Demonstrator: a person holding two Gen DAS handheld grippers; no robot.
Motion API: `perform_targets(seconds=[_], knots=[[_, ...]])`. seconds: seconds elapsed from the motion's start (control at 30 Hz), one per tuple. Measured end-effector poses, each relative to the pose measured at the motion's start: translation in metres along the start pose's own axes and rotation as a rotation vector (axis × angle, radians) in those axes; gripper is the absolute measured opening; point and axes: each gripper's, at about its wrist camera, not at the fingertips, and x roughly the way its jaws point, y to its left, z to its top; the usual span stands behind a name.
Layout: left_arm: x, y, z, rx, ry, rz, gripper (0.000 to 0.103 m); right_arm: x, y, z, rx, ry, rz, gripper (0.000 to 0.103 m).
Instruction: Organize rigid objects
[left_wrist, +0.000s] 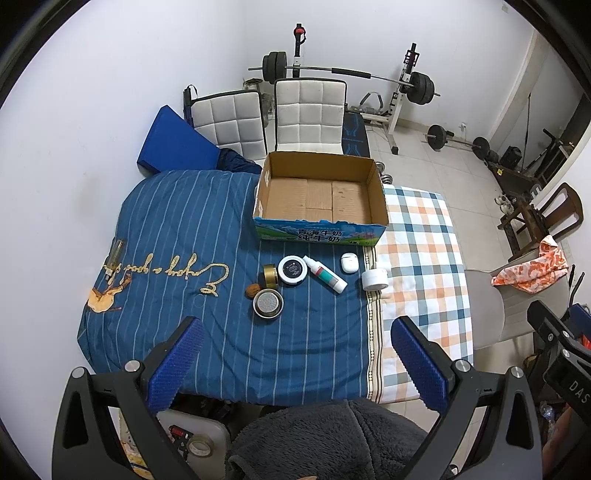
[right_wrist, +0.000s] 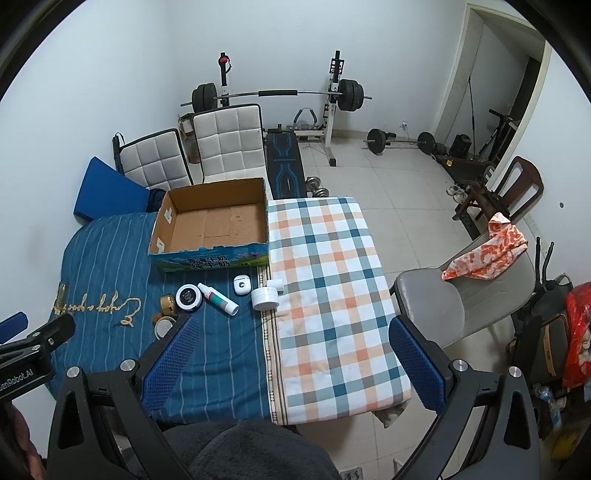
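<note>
Small rigid bits and pieces sit in a loose row on the blue striped bedcover (left_wrist: 184, 229), just in front of an open brown cardboard box (left_wrist: 320, 192) with a blue-green printed side, which has nothing in it. From where I stand the lineup goes: a brown walnut (left_wrist: 253, 290) touching a round steel strainer-lid thing (left_wrist: 268, 303), then a short gold tin (left_wrist: 270, 275) right against a round black jar with a white rim (left_wrist: 292, 270), then a white spray bottle with a teal band (left_wrist: 325, 274) lying on its side, a white earbud case (left_wrist: 348, 262) a bit closer to the box, and a squat white jar (left_wrist: 374, 279) over at the seam where the orange-and-blue checked cloth (right_wrist: 332, 288) starts. A clear glass tube-looking item (left_wrist: 113, 257) lies well apart near the left edge of the cover. Left gripper (left_wrist: 291, 354) hangs above the near end of the bed, blue pads spread wide, nothing between them. Right gripper (right_wrist: 295, 354) is the same deal, jaws wide apart and holding nothing, hovering more over the checked side. Two white padded chairs (left_wrist: 266, 118) and a barbell rack (left_wrist: 340, 77) stand behind the box.
</note>
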Motion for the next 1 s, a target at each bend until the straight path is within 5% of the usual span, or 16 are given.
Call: perform_targets(seconds=[0.67, 1.0], knots=[[0.001, -0.007, 0.005, 0.001, -0.006, -0.006, 0.103, 0.000, -0.003, 0.009, 0.004, -0.008, 0.001, 0.103], [0.024, 0.006, 0.020, -0.005, 0.008, 0.018, 0.103, 0.033, 0.000, 0.021, 0.014, 0.037, 0.028, 0.103]])
